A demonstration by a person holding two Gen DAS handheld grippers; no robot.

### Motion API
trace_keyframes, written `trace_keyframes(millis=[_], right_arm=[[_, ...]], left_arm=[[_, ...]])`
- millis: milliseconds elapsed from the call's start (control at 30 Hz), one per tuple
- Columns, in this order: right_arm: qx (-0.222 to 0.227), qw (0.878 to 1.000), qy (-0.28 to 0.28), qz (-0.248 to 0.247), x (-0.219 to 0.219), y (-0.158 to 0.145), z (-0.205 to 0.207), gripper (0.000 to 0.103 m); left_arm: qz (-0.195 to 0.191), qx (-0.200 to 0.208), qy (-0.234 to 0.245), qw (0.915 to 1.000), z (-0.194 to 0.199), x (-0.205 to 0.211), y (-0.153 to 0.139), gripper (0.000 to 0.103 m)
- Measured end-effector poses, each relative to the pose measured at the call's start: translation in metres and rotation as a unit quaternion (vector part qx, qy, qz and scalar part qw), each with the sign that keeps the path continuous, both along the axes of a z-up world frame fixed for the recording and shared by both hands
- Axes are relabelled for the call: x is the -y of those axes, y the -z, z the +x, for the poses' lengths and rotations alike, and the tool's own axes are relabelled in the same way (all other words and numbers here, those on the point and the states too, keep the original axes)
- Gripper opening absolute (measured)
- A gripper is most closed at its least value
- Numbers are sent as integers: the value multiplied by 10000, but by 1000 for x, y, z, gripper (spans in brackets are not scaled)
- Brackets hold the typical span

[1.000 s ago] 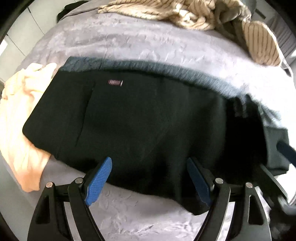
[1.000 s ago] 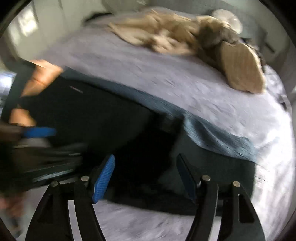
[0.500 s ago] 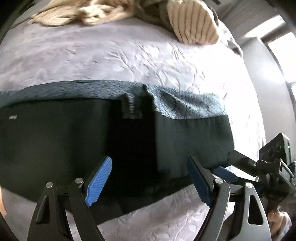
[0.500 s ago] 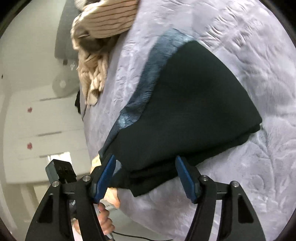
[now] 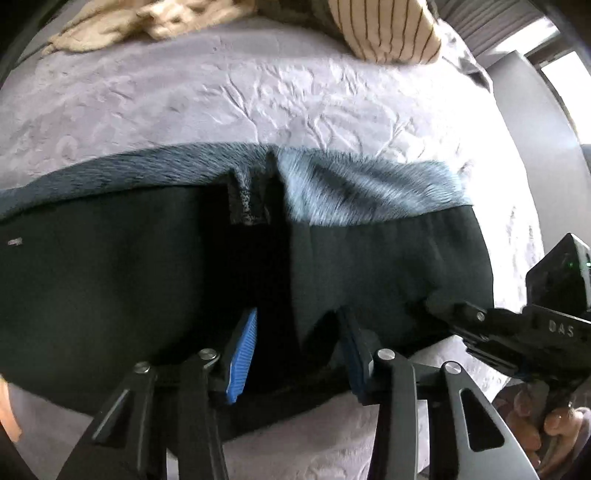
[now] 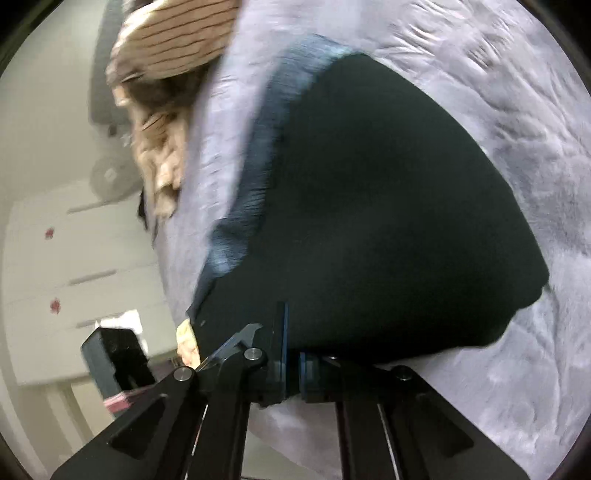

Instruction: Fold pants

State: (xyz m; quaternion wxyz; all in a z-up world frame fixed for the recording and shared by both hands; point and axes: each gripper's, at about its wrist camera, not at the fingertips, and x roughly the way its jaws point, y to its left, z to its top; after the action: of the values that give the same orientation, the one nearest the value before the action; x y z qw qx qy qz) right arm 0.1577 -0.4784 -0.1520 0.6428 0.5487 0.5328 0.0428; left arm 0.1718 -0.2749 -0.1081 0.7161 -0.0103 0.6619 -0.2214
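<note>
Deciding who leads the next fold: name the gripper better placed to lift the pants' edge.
Right. The right gripper is already shut on the black pants' near edge; the left gripper straddles a bunched fold with its jaws still apart, gripping nothing yet.

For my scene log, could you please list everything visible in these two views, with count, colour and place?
pants: one, black with a grey-blue fleecy inner edge, laid across the near part of the bed.
bedspread: one, pale lilac, embossed, under the pants.
striped cushion: one, cream with brown stripes, far side of the bed.
knit garment: one, beige, crumpled at the far edge.
drawers: one white unit, beside the bed.
left gripper: black, blue pads, jaws partly closed around a pants fold.
right gripper: black, blue pads, jaws shut on the pants edge.
hand: one, bare, gripping the right gripper's handle.
</note>
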Motion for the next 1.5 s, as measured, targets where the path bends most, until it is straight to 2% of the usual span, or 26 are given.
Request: trace_keyframes(millis=[67, 100, 133, 200, 300, 367, 400, 467, 567, 667, 767, 833, 933, 1033, 1067, 1100, 1133, 1167, 1200, 1333, 1433, 1500], right_arm=[[104, 9995, -282, -91, -9, -12, -3, 5], [43, 9994, -342, -69, -16, -9, -8, 5], [-17, 9994, -339, -53, -20, -3, -10, 5], [-243, 9993, -290, -71, -26, 20, -10, 5], [-372, 9989, -267, -103, -24, 42, -5, 5], [-339, 9980, -513, -168, -24, 33, 0, 7], [-260, 9961, -806, -259, -25, 21, 1, 10], [-101, 9908, -1297, -365, -24, -5, 1, 33], [440, 9840, -1580, -696, -7, -48, -2, 43], [953, 9701, -1382, -1756, 30, -83, 10, 48], [790, 9670, -1149, -2134, 64, -66, 35, 49], [565, 9738, -1076, -1920, 78, -37, 51, 49], [136, 9898, -955, -1048, 87, 14, 63, 40], [133, 9940, -754, -787, 88, 7, 61, 38], [176, 9924, -831, -886, 86, 1, 61, 38], [134, 9873, -992, -1234, 82, -5, 62, 38], [36, 9791, -1175, -1658, 77, -5, 65, 42], [-74, 9675, -1382, -2115, 71, -3, 68, 50], [-82, 9582, -1533, -2415, 64, 1, 72, 51], [-103, 9524, -1571, -2611, 50, -9, 70, 58], [-150, 9371, -1941, -2897, 32, -22, 60, 65], [-97, 9320, -2065, -2977, 30, -34, 47, 69]], left_arm=[[165, 269, -22, 9995, -9, -10, -6, 45], [412, 381, -64, 9984, -13, -13, -2, 47], [538, 355, -94, 9979, -14, -14, 4, 49], [723, 333, -271, 9965, -13, -14, 20, 61], [751, 371, -415, 9956, -9, -12, 24, 65], [739, 423, -400, 9956, -10, -11, 17, 75], [799, 526, -389, 9947, -11, -12, 9, 75], [806, 652, -352, 9940, -12, -15, -6, 75], [770, 868, -346, 9926, -8, -16, -29, 75], [681, 1078, -254, 9915, -1, -2, -43, 75], [556, 1121, -110, 9921, 11, 28, -37, 75], [558, 1101, -38, 9923, 15, 48, -24, 75], [675, 934, -31, 9933, 18, 60, -4, 75], [1000, 1039, -21, 9895, 13, 60, 9, 75], [1141, 1033, -8, 9881, 13, 59, 16, 75], [1201, 906, 7, 9886, 15, 55, 28, 81], [1255, 807, -72, 9888, 17, 52, 37, 86], [1218, 655, -210, 9902, 20, 46, 42, 90], [1095, 525, -360, 9920, 22, 40, 44, 90], [1356, 601, -272, 9886, 15, 36, 30, 90], [1543, 596, -232, 9860, 3, 29, 17, 90], [1604, 531, -330, 9851, -4, 21, 9, 90]])
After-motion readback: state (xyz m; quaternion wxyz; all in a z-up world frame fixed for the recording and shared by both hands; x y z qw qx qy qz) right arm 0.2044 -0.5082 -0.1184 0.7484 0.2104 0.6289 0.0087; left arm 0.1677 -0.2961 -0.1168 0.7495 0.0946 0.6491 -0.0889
